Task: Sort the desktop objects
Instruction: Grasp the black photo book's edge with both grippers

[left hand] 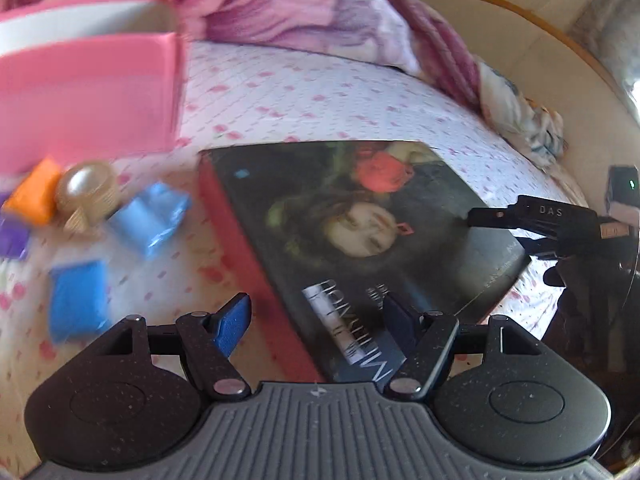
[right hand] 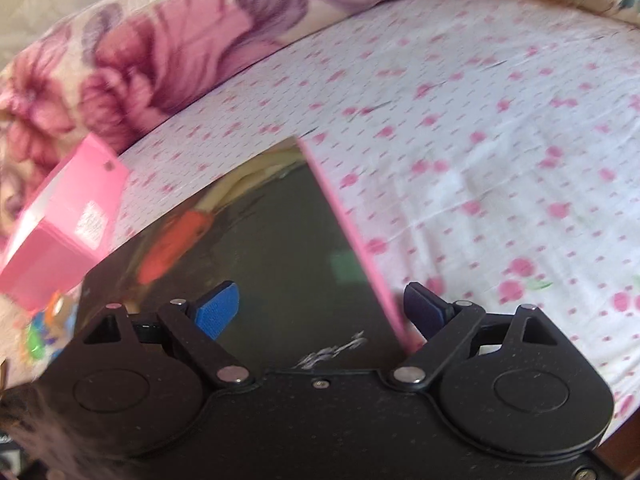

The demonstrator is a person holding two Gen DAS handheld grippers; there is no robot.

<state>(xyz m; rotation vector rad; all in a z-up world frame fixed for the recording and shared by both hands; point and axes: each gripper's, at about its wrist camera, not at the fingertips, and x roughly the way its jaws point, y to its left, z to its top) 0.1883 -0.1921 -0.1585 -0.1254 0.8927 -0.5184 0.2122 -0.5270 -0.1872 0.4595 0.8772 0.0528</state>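
Left hand-held gripper (left hand: 316, 316) hung over near end of book (left hand: 360, 216), jaws wide, nothing gripped. Right hand-held gripper (right hand: 320, 304) over same book's pink-edged side, jaws spread, empty too. Book lay flat on bed sheet (left hand: 320, 96). Left of it: loose clutter, namely orange block (left hand: 34, 192), pearl knob (left hand: 86, 186), blue packets (left hand: 150, 220). Pink box (left hand: 84, 100) at far left, by the look of it the bin. Sorting looked barely begun; book and small bits not yet put away.

left wrist: close, angled down over book (left hand: 360, 232) | right wrist: close, angled down over same book (right hand: 280, 248) | shared: book, pink box (left hand: 88, 92), bedsheet (left hand: 320, 96)
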